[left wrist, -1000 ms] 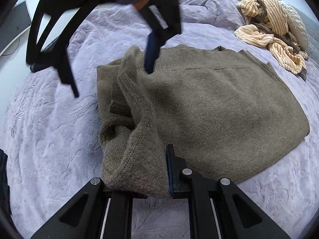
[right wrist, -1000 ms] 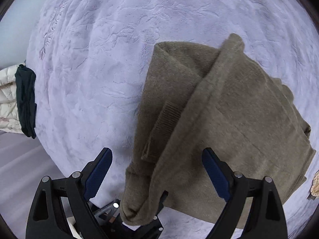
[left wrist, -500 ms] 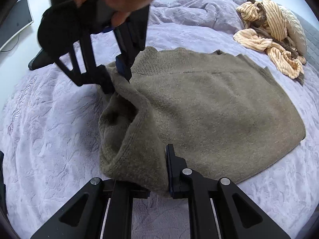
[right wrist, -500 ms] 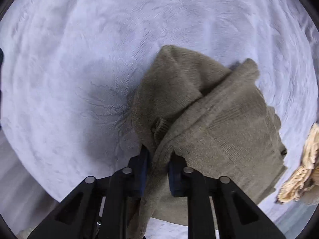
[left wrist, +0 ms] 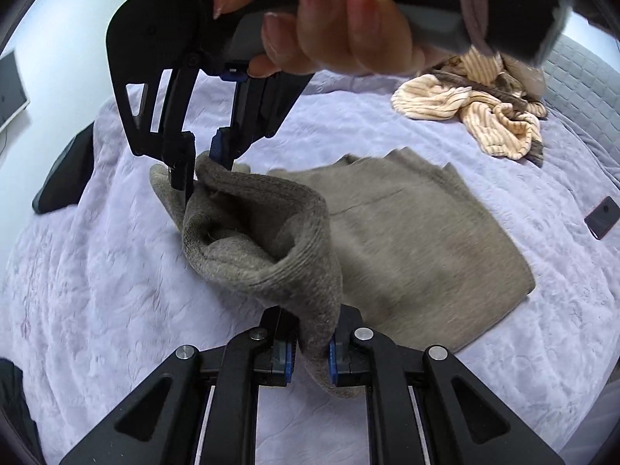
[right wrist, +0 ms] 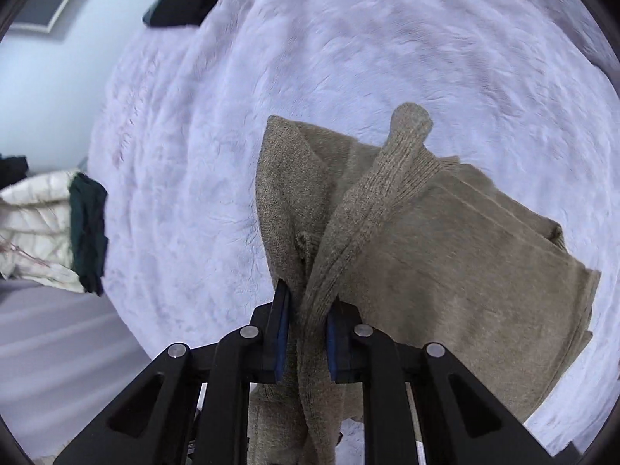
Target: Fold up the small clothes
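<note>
Here I see the brown knitted sweater [left wrist: 407, 240] lying on the bed [left wrist: 116, 310], with its near side lifted off the lilac cover. My left gripper [left wrist: 308, 352] has its jaws pressed almost together, pinching a thick fold of the sweater's edge between the blue pads. My right gripper [left wrist: 201, 162], held by a hand [left wrist: 333, 27] at the top of the left wrist view, is also pinching the sweater, at a corner farther ahead of my left jaws and a little to their left. In the right wrist view the same gripper [right wrist: 306, 333] holds a bunched fold between nearly closed jaws.

Between the two grips the lifted edge hangs as a loose ridge. The flat part of the sweater spreads ahead and to the right of the left jaws, and its long axis runs from the jaws away to the far right. A ribbed band [right wrist: 410, 178] points away from the right jaws.

Far ahead and right of the left jaws lies a striped cream garment [left wrist: 476, 112]. I can read no label or writing on anything.
</note>
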